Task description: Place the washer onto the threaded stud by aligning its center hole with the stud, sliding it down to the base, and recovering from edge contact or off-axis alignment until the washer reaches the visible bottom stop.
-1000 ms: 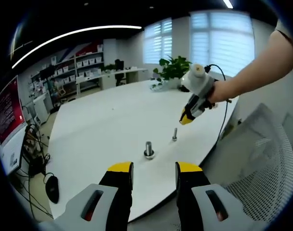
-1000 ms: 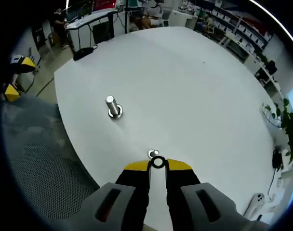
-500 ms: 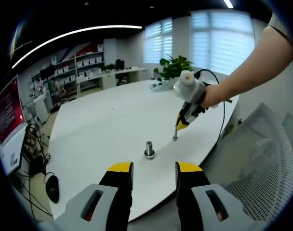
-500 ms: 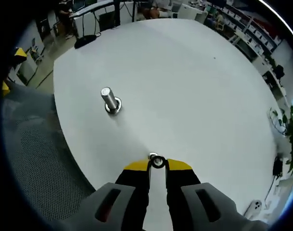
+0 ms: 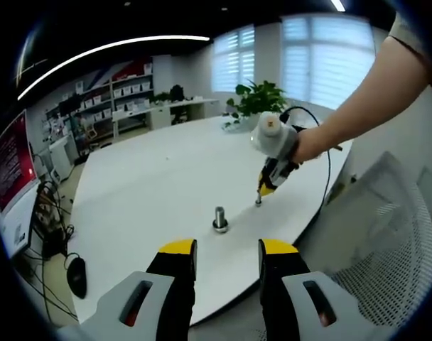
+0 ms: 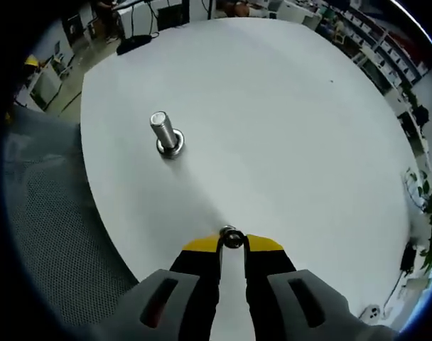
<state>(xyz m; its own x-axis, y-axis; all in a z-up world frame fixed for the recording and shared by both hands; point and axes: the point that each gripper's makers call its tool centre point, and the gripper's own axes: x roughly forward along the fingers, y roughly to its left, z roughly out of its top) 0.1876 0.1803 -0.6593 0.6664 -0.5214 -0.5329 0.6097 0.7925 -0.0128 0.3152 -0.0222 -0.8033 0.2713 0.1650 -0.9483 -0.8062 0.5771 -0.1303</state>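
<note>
While tilted down — right claw point(image 5: 261, 192) atop stud point(image 5: 257, 200)

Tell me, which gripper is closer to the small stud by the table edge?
Right. The right gripper is directly over the small stud, holding a washer at its top. The left gripper hangs back off the table edge, jaws apart.

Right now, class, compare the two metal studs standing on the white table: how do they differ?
The thick stud is stouter, with a wide ring at its base; the thin stud is slimmer. The thick stud stands free, away from both claws; the thin stud sits right at the right claw, whose tips grip a washer over it. Both stand upright on the table.
</note>
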